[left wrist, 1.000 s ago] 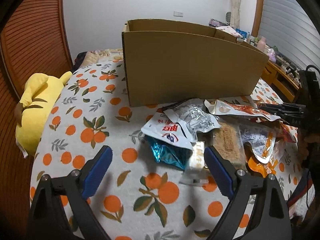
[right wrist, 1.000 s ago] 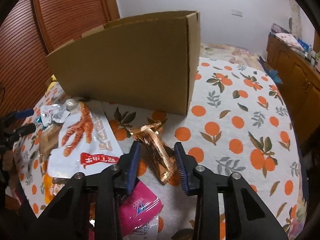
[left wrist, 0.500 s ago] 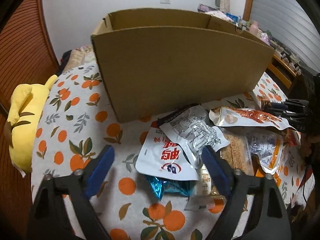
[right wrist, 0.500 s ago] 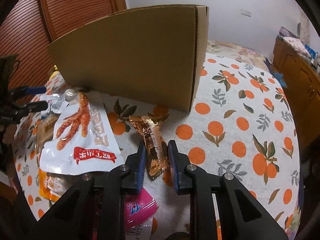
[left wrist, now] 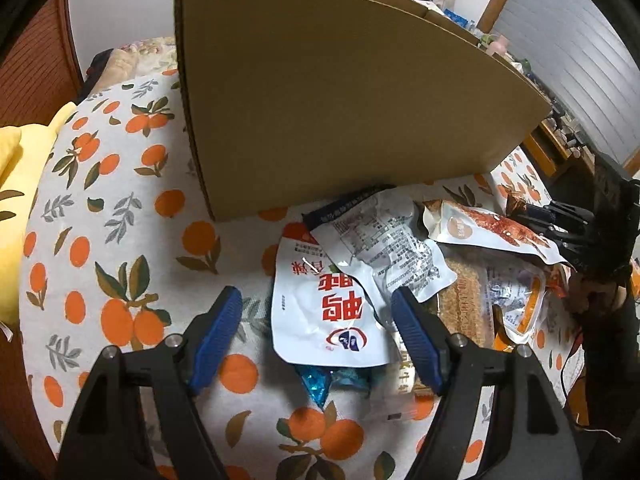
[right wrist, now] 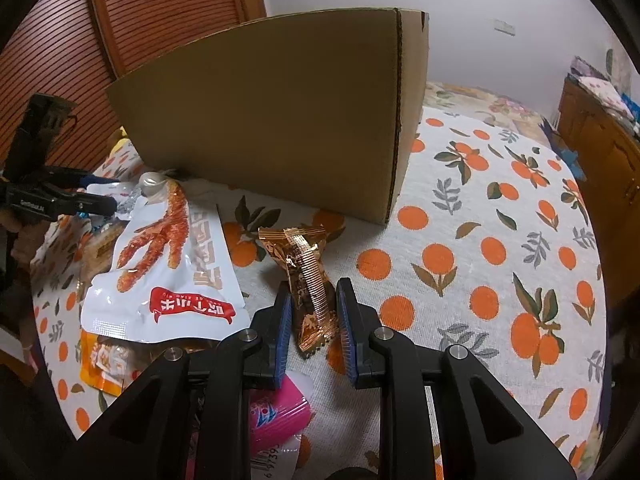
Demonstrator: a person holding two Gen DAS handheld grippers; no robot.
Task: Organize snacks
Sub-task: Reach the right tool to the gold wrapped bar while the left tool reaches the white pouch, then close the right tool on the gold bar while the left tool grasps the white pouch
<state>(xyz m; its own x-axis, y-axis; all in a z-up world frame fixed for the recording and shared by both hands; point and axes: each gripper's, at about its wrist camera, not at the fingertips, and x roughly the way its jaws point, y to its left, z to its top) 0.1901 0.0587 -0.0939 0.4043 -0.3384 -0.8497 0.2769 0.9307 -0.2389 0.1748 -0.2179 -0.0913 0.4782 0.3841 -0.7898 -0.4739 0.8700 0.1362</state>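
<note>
A tall cardboard box [left wrist: 340,100] [right wrist: 280,120] stands on an orange-print bedspread [left wrist: 120,240], with a heap of snack packets before it. My left gripper [left wrist: 316,296] hovers over a white pouch with red characters [left wrist: 320,328]. Its jaws are closing and straddle the pouch, but the pads stay clear of it. A silver pouch [left wrist: 384,248] overlaps that pouch's far end. My right gripper [right wrist: 315,288] is shut on a bronze foil snack packet [right wrist: 308,264], which lies on the bedspread near the box's right corner. A white chicken-foot pouch [right wrist: 168,264] [left wrist: 488,228] lies just left of it.
A blue foil packet [left wrist: 320,380] pokes out under the white pouch. A pink packet [right wrist: 280,412] and an orange one [right wrist: 104,364] lie near the right gripper. A yellow plush [left wrist: 16,200] sits at the bed's left edge, a wooden cabinet [right wrist: 600,152] at the right.
The left gripper has moved forward toward the box and tipped down, its jaws narrower and now around the white pouch. The right jaws have closed onto the bronze packet.
</note>
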